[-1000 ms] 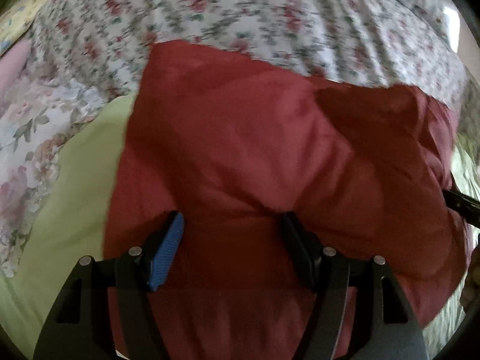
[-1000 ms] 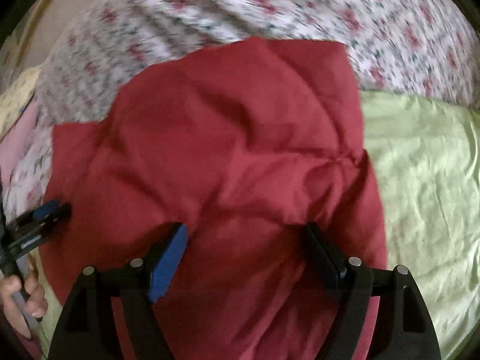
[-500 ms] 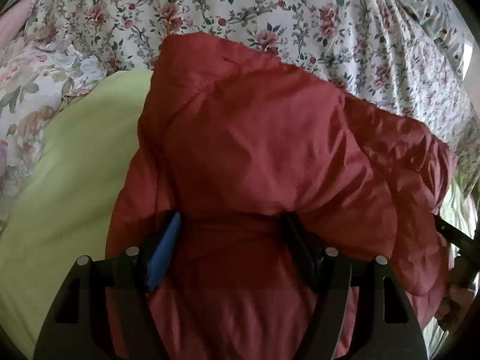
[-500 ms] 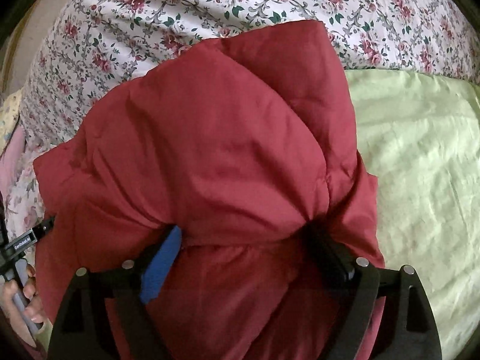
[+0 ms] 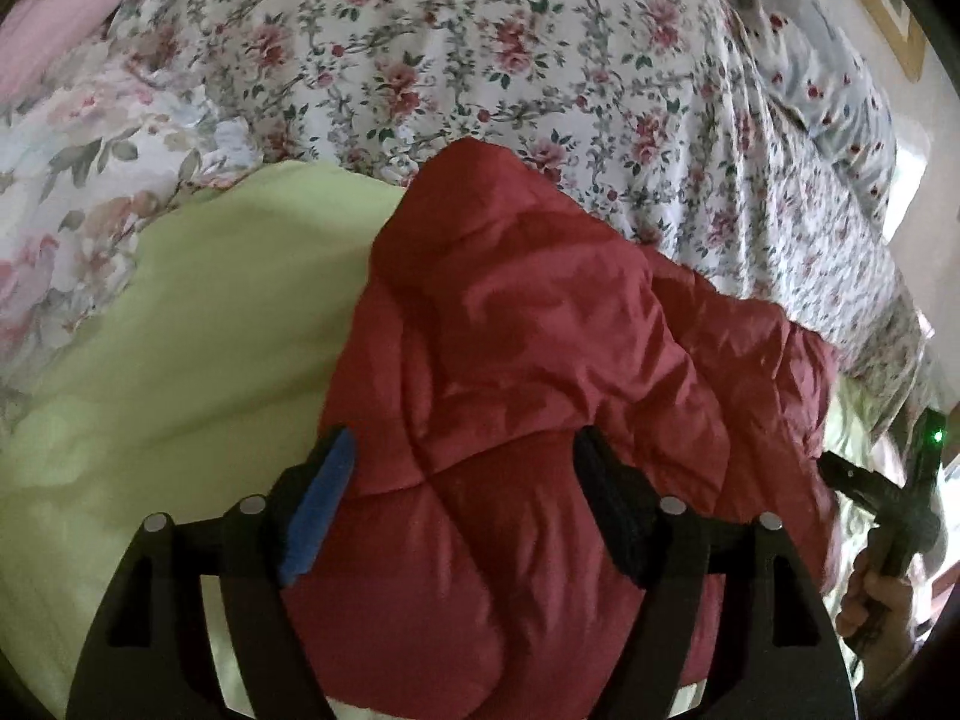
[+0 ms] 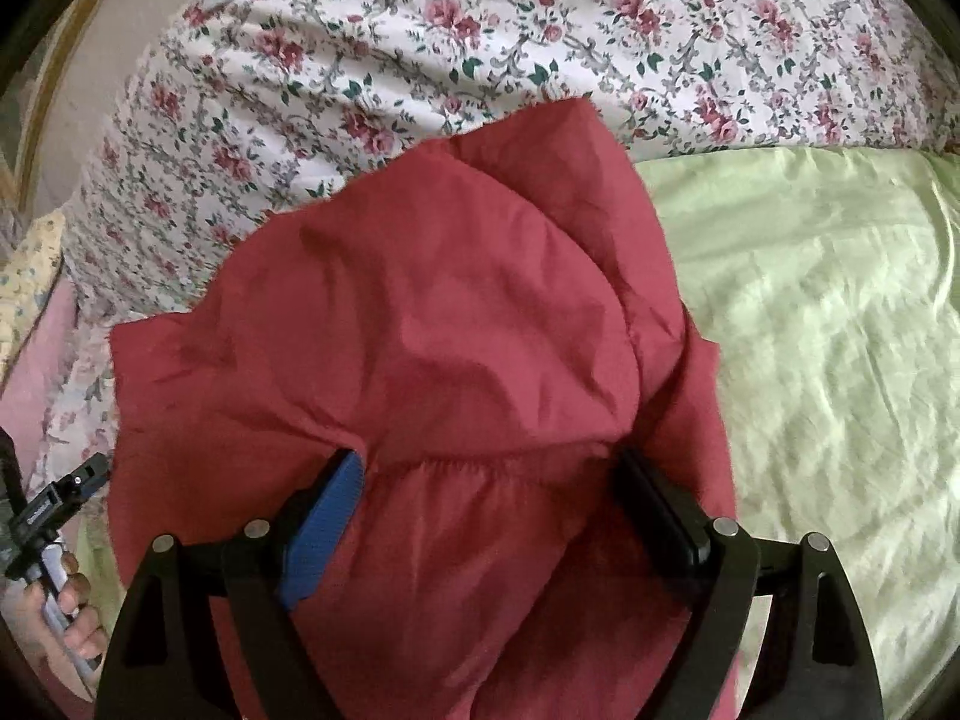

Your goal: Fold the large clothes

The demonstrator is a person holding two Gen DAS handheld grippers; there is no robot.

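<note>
**Red padded fabric rolls over on itself: the fold is under way**

Red quilted stuff, puffy and slippery-looking, fills both wrist views. A second ago the red padded garment [image 5: 540,372] lay spread and nearly flat across the bed; now its near edge is bunched up and carried toward twelve o'clock, so a thick top layer humps over the lower one. More of the green sheet [image 5: 198,330] shows at nine o'clock in the left view than before, and the floral bedspread [image 6: 480,48] is uncovered at twelve.

The left gripper [image 5: 465,510] straddles a fat wad of the padding, and its jaws are opening, cloth still bulging between them. The right gripper [image 6: 492,516] stands wide with a gathered seam of the garment pressed between its pads, so I'd call that a grip. Its handle and the person's hand [image 5: 882,594] peek in at four o'clock of the left view.

My read: first fold nearly laid, release beginning on the left. Puffy fill may spring back open once freed.
</note>
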